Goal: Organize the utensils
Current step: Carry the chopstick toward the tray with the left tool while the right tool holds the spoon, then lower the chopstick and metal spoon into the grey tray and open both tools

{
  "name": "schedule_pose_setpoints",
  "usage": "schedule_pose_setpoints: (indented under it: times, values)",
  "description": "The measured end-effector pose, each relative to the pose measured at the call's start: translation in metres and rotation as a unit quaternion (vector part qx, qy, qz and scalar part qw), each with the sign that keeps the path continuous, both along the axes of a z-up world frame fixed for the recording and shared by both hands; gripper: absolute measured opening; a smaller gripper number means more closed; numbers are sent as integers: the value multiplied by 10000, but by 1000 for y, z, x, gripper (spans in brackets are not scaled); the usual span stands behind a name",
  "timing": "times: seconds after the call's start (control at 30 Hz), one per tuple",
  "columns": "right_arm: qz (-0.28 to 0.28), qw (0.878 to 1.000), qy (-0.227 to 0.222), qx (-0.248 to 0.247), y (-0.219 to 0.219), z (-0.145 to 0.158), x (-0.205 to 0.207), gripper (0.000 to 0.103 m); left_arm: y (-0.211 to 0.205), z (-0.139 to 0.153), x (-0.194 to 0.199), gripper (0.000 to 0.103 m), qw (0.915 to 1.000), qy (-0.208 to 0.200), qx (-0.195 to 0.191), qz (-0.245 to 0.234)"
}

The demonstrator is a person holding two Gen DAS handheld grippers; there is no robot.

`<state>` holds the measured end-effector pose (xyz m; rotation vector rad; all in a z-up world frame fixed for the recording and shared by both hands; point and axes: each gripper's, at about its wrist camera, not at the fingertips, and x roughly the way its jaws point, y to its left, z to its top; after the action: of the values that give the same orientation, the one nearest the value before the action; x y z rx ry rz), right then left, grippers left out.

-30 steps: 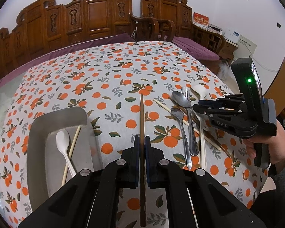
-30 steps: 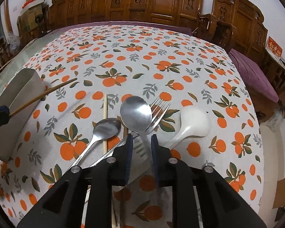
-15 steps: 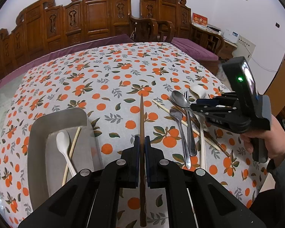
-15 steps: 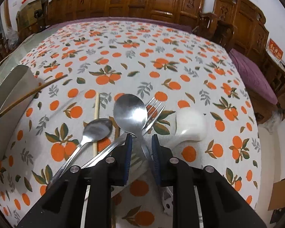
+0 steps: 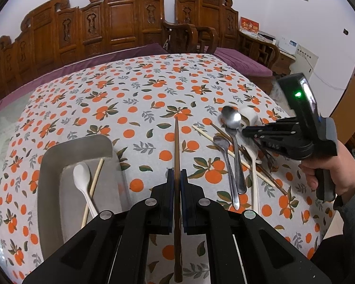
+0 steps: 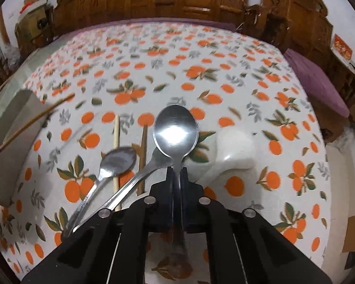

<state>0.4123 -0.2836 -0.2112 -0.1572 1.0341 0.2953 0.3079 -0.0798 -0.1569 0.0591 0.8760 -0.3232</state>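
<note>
My left gripper [image 5: 176, 175] is shut on a dark brown chopstick [image 5: 176, 146] and holds it above the tablecloth, just right of the grey tray [image 5: 49, 179]. The tray holds a white spoon [image 5: 82, 179] and a pale chopstick [image 5: 93, 184]. My right gripper [image 6: 176, 171] is shut on the handle of a large metal spoon [image 6: 176, 130], lifted off the pile; it also shows in the left wrist view [image 5: 246, 132]. On the cloth lie a smaller metal spoon [image 6: 117, 161], a further metal utensil [image 6: 139, 177], a white ceramic spoon [image 6: 236, 149], a pale chopstick [image 6: 116, 137] and a dark chopstick [image 6: 142, 156].
The table has an orange-patterned cloth [image 5: 130, 90]. Carved wooden chairs [image 5: 120, 21] line the far side. A purple bench cushion [image 5: 243, 61] lies at the right. The tray's side [image 6: 11, 142] stands at the left of the right wrist view.
My right gripper closed on the large metal spoon's handle and raised it off the pile. My left gripper kept hold of the dark chopstick, nearly still.
</note>
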Motion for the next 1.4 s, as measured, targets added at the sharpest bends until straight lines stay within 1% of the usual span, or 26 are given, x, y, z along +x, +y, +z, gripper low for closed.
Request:
schedule_pose_setpoints:
  times: [0.1, 0.23, 0.43, 0.67, 0.83, 1.0, 1.23, 1.3, 1.4]
  values:
    - [-145, 9995, -236, 126, -5, 14, -3, 7, 6, 4, -2, 4, 10000, -43, -18, 26]
    - [-129, 9982, -507, 277, 1, 34, -14, 7, 19, 12, -7, 4, 9999, -125, -35, 114]
    - [38, 9968, -681, 427, 25, 52, -31, 7, 44, 22, -13, 4, 9991, -241, -37, 336]
    - [303, 9949, -802, 527, 64, 68, -48, 7, 76, 18, -19, 4, 9979, -206, 46, 616]
    - [503, 9937, -837, 546, 90, 73, -58, 7, 97, 8, -18, 4, 9970, -62, 97, 767]
    - [619, 9934, -815, 526, 106, 74, -66, 7, 110, -4, -13, 4, 9962, 145, 104, 852]
    - [726, 9925, -799, 578, 119, 75, -75, 7, 112, -21, -8, 4, 9952, 443, 147, 860]
    - [765, 9920, -806, 604, 123, 76, -77, 7, 112, -24, -8, 4, 9950, 509, 94, 858]
    - [835, 9910, -790, 683, 129, 77, -82, 7, 113, -29, -6, 4, 9945, 580, 117, 867]
